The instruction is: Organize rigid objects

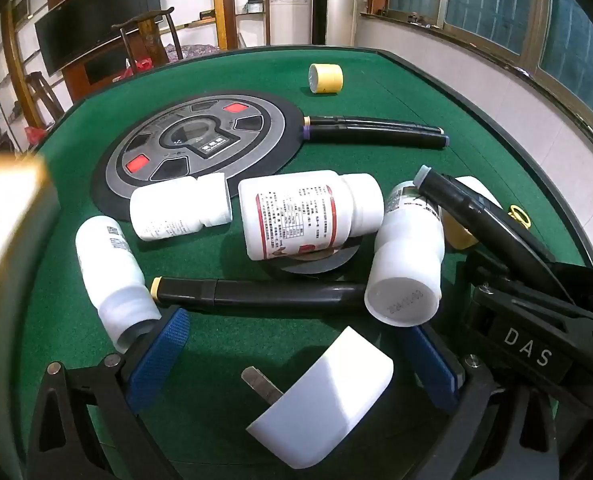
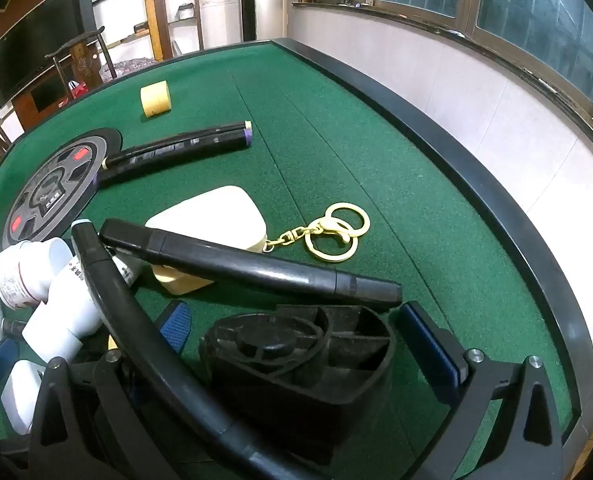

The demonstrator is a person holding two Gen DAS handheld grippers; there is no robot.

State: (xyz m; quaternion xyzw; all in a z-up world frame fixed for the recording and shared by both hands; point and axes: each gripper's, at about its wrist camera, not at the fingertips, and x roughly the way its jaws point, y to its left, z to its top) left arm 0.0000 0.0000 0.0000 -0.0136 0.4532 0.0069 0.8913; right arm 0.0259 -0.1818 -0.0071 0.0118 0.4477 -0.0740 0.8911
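Left gripper (image 1: 292, 344): jaws spread wide, blue pads (image 1: 160, 354) low over the near table. Right gripper (image 2: 300, 328): jaws wide apart, blue pads (image 2: 432, 346) showing, set just right of the left.

1. On the table (image 1: 376, 80), far side: roll of tape (image 1: 325, 79).
2. Nearer than that, two markers (image 1: 376, 132) side by side, right of the round panel (image 1: 196, 144).
3. Before the panel: bottles (image 1: 308, 212) lying in a cluster.
4. Nearest, between the left gripper's fingers (image 1: 164, 344): plug adapter (image 1: 324, 400).
5. Right of the cluster: key ring (image 2: 336, 232).
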